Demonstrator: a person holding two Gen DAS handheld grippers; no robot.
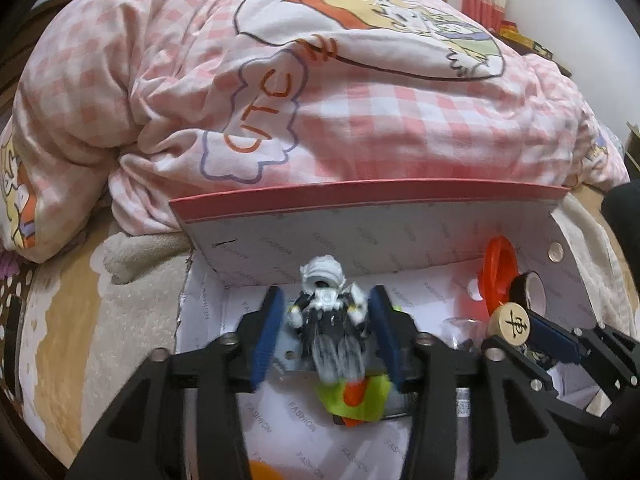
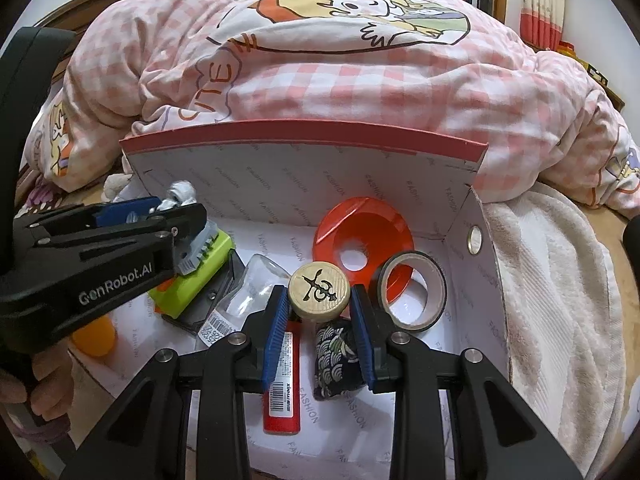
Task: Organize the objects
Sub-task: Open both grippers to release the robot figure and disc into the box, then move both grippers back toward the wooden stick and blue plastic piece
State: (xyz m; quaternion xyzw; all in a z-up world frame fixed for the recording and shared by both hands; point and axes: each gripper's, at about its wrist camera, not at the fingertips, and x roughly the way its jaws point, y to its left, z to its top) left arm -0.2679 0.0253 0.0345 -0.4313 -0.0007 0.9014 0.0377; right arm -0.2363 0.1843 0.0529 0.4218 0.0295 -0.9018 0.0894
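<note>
From the left wrist view, the left claw (image 1: 326,332) hangs over an open cardboard box (image 1: 360,240) that sits on a bed, in front of a pink checked quilt (image 1: 360,128). A black-and-white toy robot (image 1: 326,312) stands upright between its blue pads (image 1: 266,340), blurred at the legs; the jaws are apart, with a gap showing on each side of the figure, so the pads do not press on it. Below the figure lies a lime-green block with an orange part (image 1: 354,398) on the box floor. To the right stand an orange funnel (image 1: 498,276) and a roll of tape (image 1: 530,292), and the right claw (image 1: 516,328) reaches in with a round wooden chess piece (image 1: 510,324) at its tips. From the right wrist view, the right claw (image 2: 320,312) is clamped on the chess piece (image 2: 320,290), both blue pads (image 2: 276,340) tight against its rim, the piece held above the box floor with its inked face toward the camera. Beneath it lie a red lighter (image 2: 282,392) and a small dark patterned pouch (image 2: 338,356). The tape roll (image 2: 414,290) leans just beside the right finger, with the orange funnel (image 2: 362,232) behind it against the box wall (image 2: 304,184). At left, the left claw (image 2: 176,208) holds its place over the green block (image 2: 196,276), the toy robot (image 2: 180,196) between its fingers; a clear plastic piece (image 2: 256,284) and an orange ball (image 2: 94,336) lie nearby.
</note>
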